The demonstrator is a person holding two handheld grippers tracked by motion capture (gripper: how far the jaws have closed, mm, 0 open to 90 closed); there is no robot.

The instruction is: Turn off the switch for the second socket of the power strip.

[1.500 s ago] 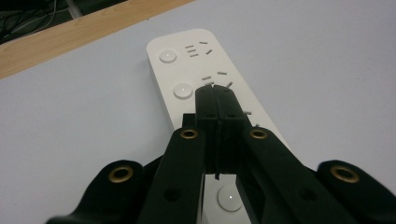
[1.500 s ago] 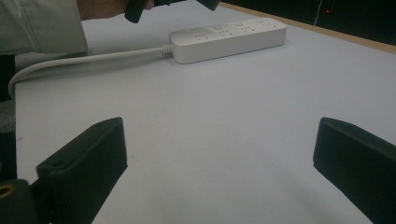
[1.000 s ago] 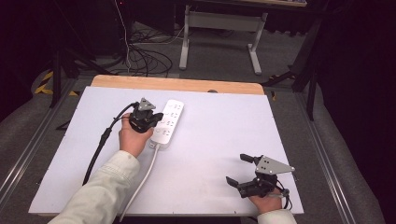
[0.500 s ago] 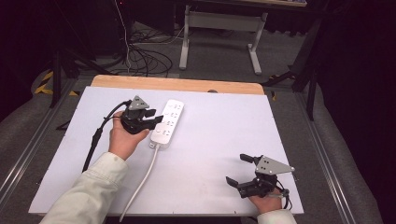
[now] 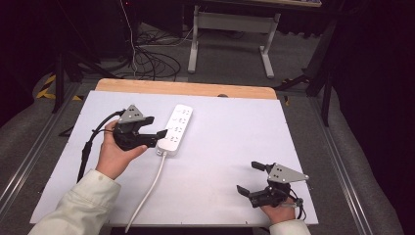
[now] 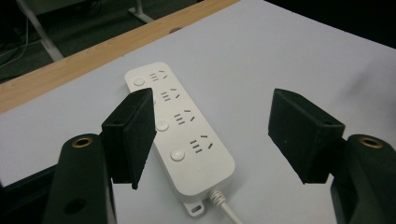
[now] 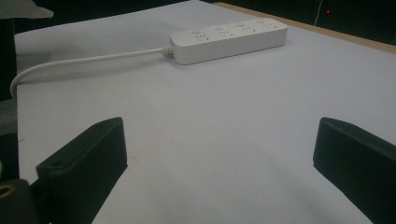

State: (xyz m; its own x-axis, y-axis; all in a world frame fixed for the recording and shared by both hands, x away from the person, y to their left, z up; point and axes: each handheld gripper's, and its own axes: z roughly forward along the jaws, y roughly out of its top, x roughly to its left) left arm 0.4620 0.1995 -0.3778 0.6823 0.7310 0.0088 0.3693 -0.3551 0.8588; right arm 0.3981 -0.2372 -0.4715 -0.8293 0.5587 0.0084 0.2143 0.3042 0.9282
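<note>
White plastic power strip [image 5: 175, 129] lies flat on the pale counter [image 5: 230, 142], toward its far-left part, cord [image 5: 149, 188] trailing to the near edge. Left gripper [image 5: 157, 133] sits just beside the strip's cord end w/ nothing between its fingers [image 6: 130, 133], which have just been opening wide; strip rests free, prob. released so it stays where set. Right gripper [image 5: 250, 177] rests near the front-right corner, well apart from the strip, fingers [image 7: 88, 158] spread & empty, apparently parked out of the way.
</note>
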